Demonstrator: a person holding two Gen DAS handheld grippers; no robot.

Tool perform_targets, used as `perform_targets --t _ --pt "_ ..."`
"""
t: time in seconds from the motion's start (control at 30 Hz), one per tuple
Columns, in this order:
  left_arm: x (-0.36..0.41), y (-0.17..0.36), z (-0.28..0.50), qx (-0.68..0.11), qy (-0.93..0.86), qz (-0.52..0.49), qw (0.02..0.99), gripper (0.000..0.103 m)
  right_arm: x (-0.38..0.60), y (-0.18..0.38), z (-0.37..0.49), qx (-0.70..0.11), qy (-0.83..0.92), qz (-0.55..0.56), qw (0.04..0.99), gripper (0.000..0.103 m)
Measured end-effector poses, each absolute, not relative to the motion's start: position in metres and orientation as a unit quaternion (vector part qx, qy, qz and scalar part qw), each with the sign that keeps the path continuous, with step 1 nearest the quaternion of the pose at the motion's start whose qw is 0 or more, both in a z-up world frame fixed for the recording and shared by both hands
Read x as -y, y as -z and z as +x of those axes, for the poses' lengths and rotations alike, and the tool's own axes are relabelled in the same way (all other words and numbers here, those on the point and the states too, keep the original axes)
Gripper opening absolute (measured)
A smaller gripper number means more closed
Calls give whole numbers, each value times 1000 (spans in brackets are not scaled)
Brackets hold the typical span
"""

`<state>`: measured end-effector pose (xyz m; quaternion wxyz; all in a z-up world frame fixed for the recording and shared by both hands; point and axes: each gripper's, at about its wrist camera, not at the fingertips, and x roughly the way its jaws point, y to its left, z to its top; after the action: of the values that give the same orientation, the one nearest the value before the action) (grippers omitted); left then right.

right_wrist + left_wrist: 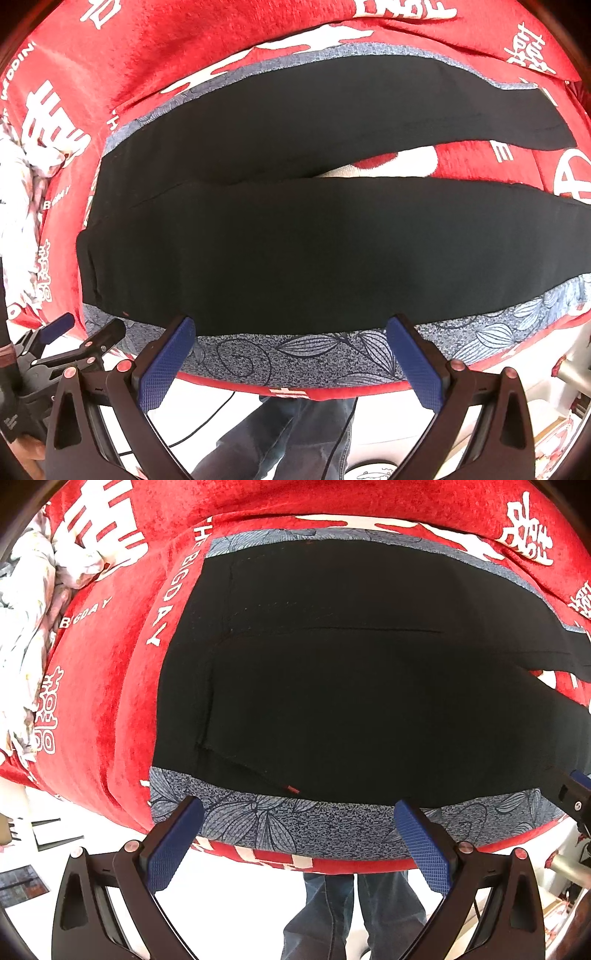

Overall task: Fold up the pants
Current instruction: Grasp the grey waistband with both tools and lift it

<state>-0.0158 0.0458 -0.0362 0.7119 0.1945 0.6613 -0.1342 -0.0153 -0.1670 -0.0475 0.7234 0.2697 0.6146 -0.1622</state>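
Red blanket (155,48) with white letters covers the surface under black pants (295,251).
Pants lie flat on a blue-grey leaf-print cloth (314,350), long axis from 9 to 3 o'clock, waist at 9, legs pointing to 3. Left gripper (299,818) and right gripper (291,332) are both wide apart, holding nothing, at the near cloth edge.

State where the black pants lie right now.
The black pants lie flat on a blue-grey leaf-patterned cloth over the red blanket, just beyond both open grippers, legs running right.
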Motion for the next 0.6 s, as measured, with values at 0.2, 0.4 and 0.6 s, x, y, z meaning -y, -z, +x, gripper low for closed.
perform_targets --t 0.2,0.4,0.6 --pt "-65 33 -15 -662 181 111 719 103 171 55 -23 -580 104 356 726 103" --pt "-115 51 -17 -677 262 -5 688 103 167 97 -48 -517 -33 530 671 97" --pt "-164 94 -28 -707 261 -90 652 103 147 163 -81 -501 -91 622 595 84"
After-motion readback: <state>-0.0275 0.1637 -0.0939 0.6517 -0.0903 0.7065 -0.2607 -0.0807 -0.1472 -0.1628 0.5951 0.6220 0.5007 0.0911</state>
